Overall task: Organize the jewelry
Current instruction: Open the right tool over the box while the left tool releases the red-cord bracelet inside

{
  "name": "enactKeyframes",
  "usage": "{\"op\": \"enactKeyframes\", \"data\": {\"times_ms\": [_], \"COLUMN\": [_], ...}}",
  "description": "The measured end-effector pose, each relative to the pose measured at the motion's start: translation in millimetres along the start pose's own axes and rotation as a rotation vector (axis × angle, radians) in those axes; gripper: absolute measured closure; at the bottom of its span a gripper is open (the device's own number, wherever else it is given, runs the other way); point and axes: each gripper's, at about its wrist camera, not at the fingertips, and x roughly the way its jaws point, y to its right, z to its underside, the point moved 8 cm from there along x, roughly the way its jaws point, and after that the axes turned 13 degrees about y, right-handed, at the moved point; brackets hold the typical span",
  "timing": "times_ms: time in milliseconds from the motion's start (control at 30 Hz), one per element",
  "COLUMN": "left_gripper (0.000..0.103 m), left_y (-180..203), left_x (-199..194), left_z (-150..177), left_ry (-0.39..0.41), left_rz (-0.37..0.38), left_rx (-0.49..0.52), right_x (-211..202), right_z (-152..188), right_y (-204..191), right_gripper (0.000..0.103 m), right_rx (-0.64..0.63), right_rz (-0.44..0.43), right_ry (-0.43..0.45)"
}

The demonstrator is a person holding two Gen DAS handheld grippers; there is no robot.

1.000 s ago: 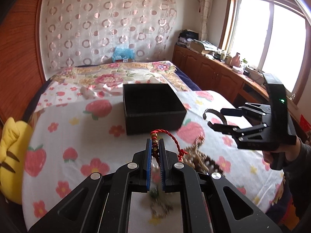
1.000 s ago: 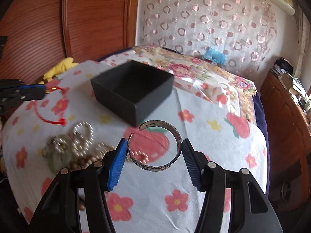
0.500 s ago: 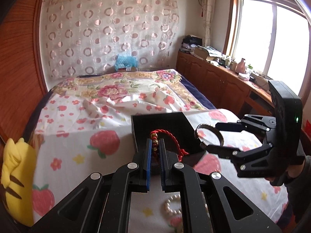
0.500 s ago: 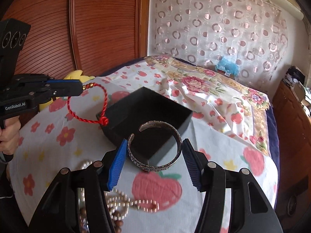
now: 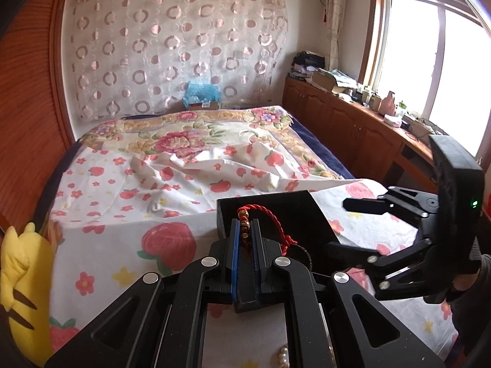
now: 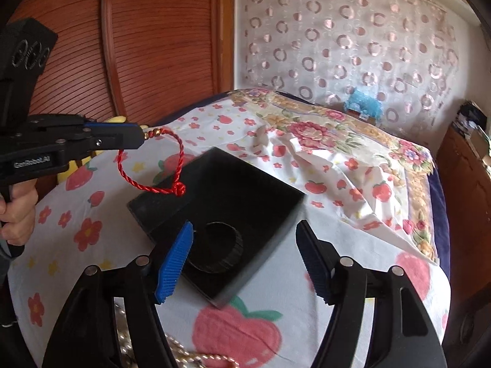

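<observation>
An open black box (image 6: 245, 184) sits on the strawberry-print sheet. A metal bangle (image 6: 214, 250) lies inside it, looking dark. My right gripper (image 6: 245, 239) hovers just above that corner; its jaws are opening and the blue pads (image 6: 175, 257) stand clear of the bangle. My left gripper (image 5: 245, 233) is shut on the beaded end of a red cord bracelet (image 5: 270, 217), held over the box (image 5: 276, 211). In the right wrist view the left gripper (image 6: 142, 136) comes in from the left, and the red cord bracelet (image 6: 153, 187) dangles above the box's near-left corner. The right gripper (image 5: 346, 227) reaches in from the right.
Pearl strands (image 6: 184, 355) lie on the sheet near me, a few pearls (image 5: 284, 357) showing under the left gripper. A yellow plush toy (image 5: 24, 291) sits at the bed's left edge. Wooden cabinets (image 5: 353, 128) run along the right wall. A hand (image 6: 18, 214) holds the left gripper's handle.
Both grippers moved forward over the black box. The right gripper opened and the bangle it held dropped into the box. The left gripper kept its grip on the red cord bracelet.
</observation>
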Motion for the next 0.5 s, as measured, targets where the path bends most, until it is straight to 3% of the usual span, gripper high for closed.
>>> {"op": "enactKeyframes", "data": {"times_ms": [200,400,433,500], "left_gripper": [0.097,0.097,0.096,0.085], "left_y": [14.6,18.7,18.6,17.2], "left_x": [22.3,33.3,36.1,38.4], "left_z": [13.6,24.6,26.3,28.8], "left_ry": [-0.053,-0.099,-0.115,-0.128], "left_rz": [0.037,0.051,0.061,0.062], "left_rx": [0.007,-0.003,-0.012,-0.022], "right_x": [-13.5,-20.4,-22.1,-24.3], "right_z": [15.1,24.9,25.9,26.2], "right_y": [30.5,36.5,36.2,36.0], "right_gripper": [0.031,0.031,0.031,0.031], "right_rx": [0.042,0.054,0.058,0.062], "right_rz": [0.069,0.080,0.079,0.080], "right_ry": [-0.006,-0.009,-0.007,-0.004]}}
